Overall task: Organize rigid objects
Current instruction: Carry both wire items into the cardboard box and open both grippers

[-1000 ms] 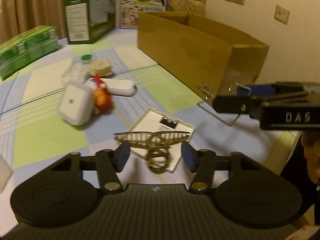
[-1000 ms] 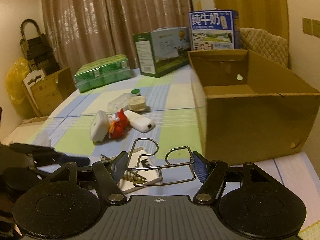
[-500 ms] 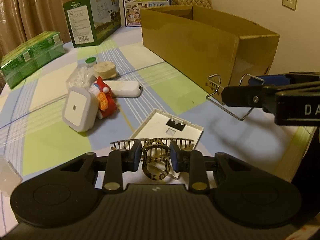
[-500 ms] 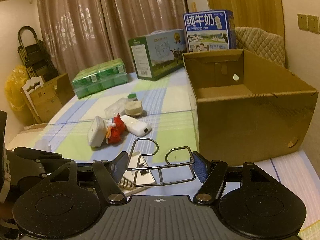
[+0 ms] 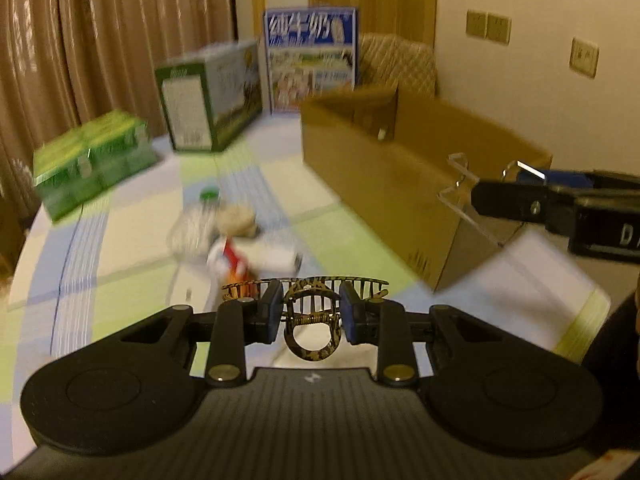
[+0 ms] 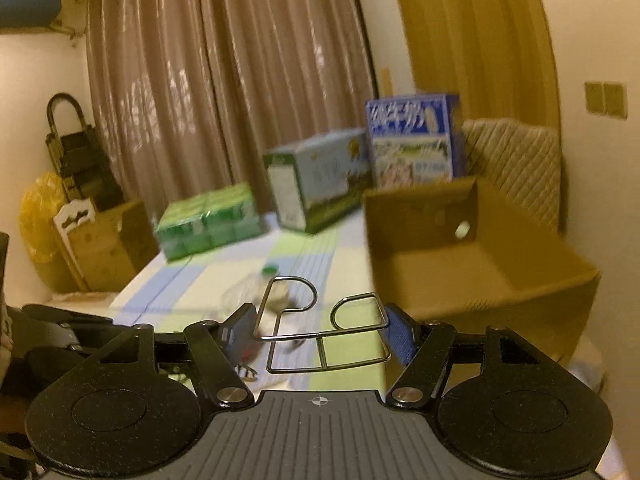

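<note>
With both loads held off the surface [image 5: 132, 248], slips are the main risk. Left hand-held gripper [image 5: 307, 312] is clamped narrow on the hair claw [image 5: 310, 314], pads on its curved middle, so it could twist out. Right hand-held gripper [image 6: 320, 330] holds the wire rack [image 6: 320, 328] across its thin sides; it could pivot. Box [image 5: 384, 184] sits at 1 o'clock, its near wall in the way. Loose clutter [image 5: 236, 236] lies at 11 o'clock, cartons [image 5: 212, 100] beyond.

Claw clip [image 5: 312, 312]: glossy mottled plastic. Wire rack [image 6: 320, 332]: thin shiny metal. Box [image 6: 480, 256] ahead: matt brown cardboard; curtain [image 6: 224, 80] has a sheen.
</note>
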Motion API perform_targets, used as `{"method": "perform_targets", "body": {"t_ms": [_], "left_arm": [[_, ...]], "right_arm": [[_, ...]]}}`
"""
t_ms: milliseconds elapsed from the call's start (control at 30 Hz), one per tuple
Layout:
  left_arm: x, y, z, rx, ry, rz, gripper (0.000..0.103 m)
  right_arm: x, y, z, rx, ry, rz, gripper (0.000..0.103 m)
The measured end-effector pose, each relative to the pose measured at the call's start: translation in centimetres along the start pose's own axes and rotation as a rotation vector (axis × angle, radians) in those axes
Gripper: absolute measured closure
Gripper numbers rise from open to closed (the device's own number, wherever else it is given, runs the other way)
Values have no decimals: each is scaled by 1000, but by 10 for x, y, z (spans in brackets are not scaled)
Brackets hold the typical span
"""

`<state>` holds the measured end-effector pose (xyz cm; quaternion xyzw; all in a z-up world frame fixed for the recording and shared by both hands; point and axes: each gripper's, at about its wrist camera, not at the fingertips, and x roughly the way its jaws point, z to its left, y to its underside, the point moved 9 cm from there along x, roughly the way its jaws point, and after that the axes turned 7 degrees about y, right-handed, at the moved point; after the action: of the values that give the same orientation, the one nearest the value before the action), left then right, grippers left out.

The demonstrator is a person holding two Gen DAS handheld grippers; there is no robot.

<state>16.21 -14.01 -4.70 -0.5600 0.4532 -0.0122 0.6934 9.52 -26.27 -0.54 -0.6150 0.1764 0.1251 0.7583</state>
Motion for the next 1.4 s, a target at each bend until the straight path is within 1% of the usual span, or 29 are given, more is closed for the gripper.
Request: {"method": "perform_targets", "body": {"t_ms": [133,233,300,400,467,633,767,800,833,867,933,1133,1233,1400], "left_arm": [[3,-46,-15,9,24,-60,78],[18,-76,-32,26,57,-86,78],[30,-90,-47,42,79,-96,78],[50,-107,-70,75,109,-99,78],[64,-113,-82,94,129,-88,78],[90,-113,-107,140,164,-59,78],[106,-108,-113,160,174,-25,77],[109,-106,-113,165,174,-20,74],[110,-105,-113,170,172,-24,74],[110,-105,-111,169,161,-33,74],[107,-106,-105,150,142,-48,69],[88,-108,-78,90,100,-89,67],[79,-102,-66,75,75,-87,67],[69,-90,-52,55,55,-73,67]], "right_arm": [[3,-27,-33,-2,70,-18,38],[16,-42,-68,56,115,4,38],[21,-51,-90,57,159,7,38],[30,-62,-119,106,171,29,38],[36,-66,-133,99,189,37,38],[48,-59,-157,119,196,71,38],[52,-51,-173,157,197,87,38],[53,-50,-175,162,197,90,38],[53,-48,-177,166,197,92,38],[54,-49,-178,169,197,92,38],[54,-49,-179,171,194,93,38],[58,-48,-172,160,174,104,38],[61,-46,-167,157,160,111,38],[68,-44,-159,142,150,131,37]]}}
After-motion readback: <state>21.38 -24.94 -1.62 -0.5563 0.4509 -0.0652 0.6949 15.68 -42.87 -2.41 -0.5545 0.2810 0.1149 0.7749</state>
